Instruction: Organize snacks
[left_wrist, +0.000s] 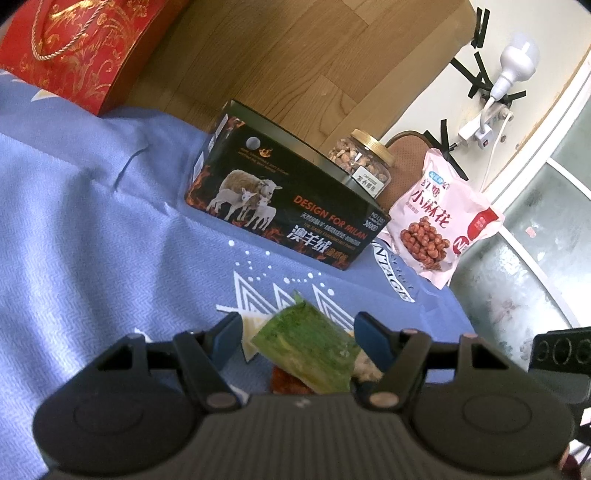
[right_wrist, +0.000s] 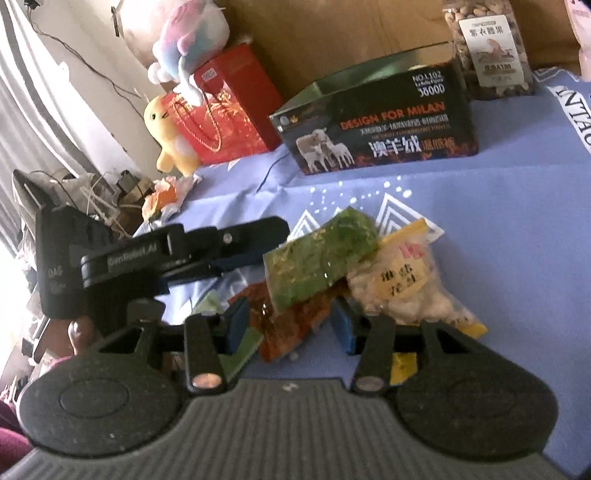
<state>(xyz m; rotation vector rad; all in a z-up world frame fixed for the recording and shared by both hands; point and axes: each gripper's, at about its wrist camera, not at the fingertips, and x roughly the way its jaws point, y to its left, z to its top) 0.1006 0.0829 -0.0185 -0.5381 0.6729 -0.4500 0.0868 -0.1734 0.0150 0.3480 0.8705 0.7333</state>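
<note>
My tongs work over a surface covered with a blue cloth printed with white triangles and dots. Toward its far edge a black open-topped box with sheep pictures sits on the cloth. Just beyond the box's right end stands a clear jar of nuts with a gold lid, and a pink snack bag is propped near the right edge. A red gift bag stands at the far left corner. Nearer me a small heap lies on the cloth: a green packet on top of a red packet, with a pale packet touching them.
</note>
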